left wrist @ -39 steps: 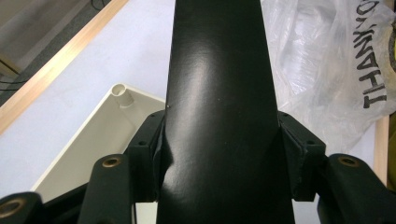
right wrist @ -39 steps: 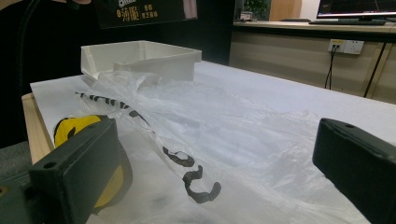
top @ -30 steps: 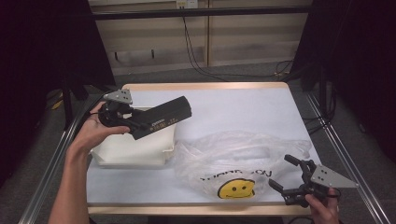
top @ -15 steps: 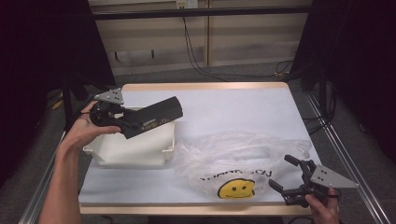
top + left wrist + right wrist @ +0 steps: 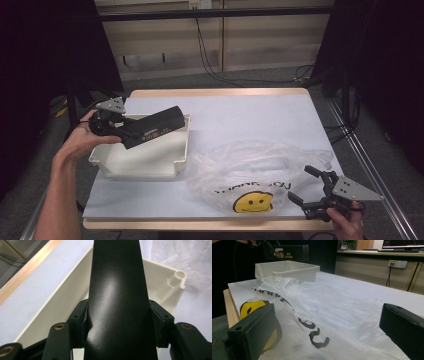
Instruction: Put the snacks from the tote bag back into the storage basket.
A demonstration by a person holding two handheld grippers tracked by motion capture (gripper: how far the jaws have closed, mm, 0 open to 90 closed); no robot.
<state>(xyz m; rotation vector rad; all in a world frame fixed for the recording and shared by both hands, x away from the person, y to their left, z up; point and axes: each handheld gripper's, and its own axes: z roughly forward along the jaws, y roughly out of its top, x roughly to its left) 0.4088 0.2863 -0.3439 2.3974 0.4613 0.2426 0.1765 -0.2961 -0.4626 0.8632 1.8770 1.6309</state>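
Note:
My left gripper [image 5: 119, 129] is shut on one end of a long black box [image 5: 153, 126], which it holds tilted above a cream plastic bin [image 5: 143, 166] at the table's left. Along that gripper's own view the black box [image 5: 117, 295] runs up between the pads [image 5: 79, 316] over the bin [image 5: 62, 300]. A crumpled clear plastic bag [image 5: 255, 167] with a yellow smiley face lies at the front centre. My right gripper [image 5: 312, 188] stands open at the bag's right front corner, and the bag [image 5: 329, 307] lies just ahead of its fingers [image 5: 253, 327].
The white tabletop [image 5: 250, 115] has a wooden front edge. Bare surface lies behind the bag and to the bin's right. Dark curtains and cables stand beyond the table's far side.
My left gripper has carried the black box leftward and a little lower, so it now hangs over the bin. The right gripper has stayed where it was.

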